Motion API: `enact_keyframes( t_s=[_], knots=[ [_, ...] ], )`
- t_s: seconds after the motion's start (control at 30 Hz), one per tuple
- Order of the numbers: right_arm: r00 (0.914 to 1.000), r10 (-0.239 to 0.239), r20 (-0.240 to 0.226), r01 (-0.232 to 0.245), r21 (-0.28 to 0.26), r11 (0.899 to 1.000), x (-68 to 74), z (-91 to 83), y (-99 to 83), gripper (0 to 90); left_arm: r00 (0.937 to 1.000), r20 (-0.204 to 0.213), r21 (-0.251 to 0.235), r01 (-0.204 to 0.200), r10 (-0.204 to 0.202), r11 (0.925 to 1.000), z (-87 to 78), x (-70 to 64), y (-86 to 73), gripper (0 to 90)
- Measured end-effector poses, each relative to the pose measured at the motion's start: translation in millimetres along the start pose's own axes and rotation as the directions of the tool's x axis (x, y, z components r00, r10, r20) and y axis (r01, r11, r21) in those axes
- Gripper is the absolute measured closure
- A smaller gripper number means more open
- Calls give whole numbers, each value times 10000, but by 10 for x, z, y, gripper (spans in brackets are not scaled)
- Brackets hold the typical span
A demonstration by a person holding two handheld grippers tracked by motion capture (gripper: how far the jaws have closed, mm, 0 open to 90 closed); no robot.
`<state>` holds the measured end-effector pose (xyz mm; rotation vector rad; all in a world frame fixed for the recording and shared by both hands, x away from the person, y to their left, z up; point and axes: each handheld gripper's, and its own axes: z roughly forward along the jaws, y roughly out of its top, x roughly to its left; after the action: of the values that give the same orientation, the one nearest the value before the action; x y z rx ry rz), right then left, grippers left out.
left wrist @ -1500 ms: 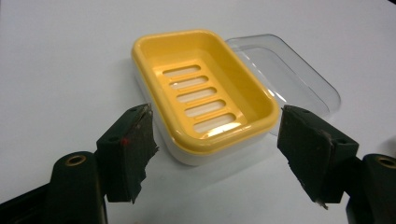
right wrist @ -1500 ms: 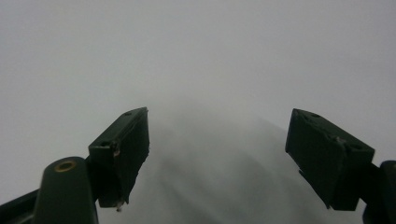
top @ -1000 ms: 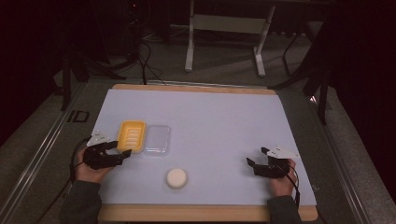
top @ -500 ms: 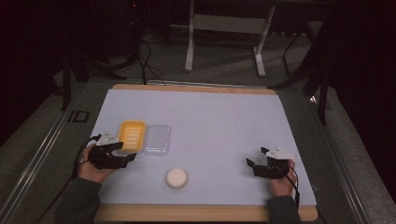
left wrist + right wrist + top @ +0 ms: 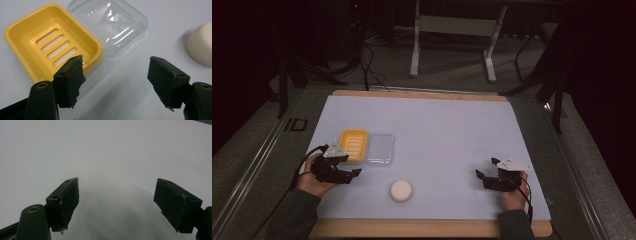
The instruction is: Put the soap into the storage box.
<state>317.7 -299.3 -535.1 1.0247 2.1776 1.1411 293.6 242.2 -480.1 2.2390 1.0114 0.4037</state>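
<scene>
nothing is gripped yet: left tongs [image 5: 116,75] gape empty, the slotted yellow plastic soap dish [image 5: 53,45] just ahead, the round cream soap bar [image 5: 201,42] off to one side. right tongs [image 5: 117,202] gape over bare counter [image 5: 105,150].

One yellow soap dish [image 5: 353,145], one clear lid [image 5: 380,149]. One white soap bar [image 5: 401,190]. Two grippers: left [image 5: 353,173], right [image 5: 481,177].

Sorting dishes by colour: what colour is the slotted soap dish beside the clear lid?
Yellow. The slotted plastic soap dish shows best in the left gripper view.
</scene>
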Motion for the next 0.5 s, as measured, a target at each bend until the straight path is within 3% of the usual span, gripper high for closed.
enact_keyframes(
  t_s=[0.17, 0.2, 0.27, 0.5],
  knots=[
    [10000, -8, -9, 8, 18, 10000, 0, 2, 1, 201, 9982, 67, 435, -603, 601, 9972, 46, -61, 70, 292],
    [10000, -21, -8, 21, 25, 10000, 0, 5, 1, 201, 9958, 91, 703, -912, 908, 9933, 63, -86, 101, 291],
    [10000, 5, -15, -5, 56, 10000, 2, 5, 2, 201, 9934, 135, 909, -1146, 1138, 9892, 70, -117, 136, 289],
    [10000, 3, -19, -3, 57, 10000, 1, 6, 3, 200, 9833, 389, 1133, -1811, 1778, 9769, 71, -216, 238, 288]
  ],
)
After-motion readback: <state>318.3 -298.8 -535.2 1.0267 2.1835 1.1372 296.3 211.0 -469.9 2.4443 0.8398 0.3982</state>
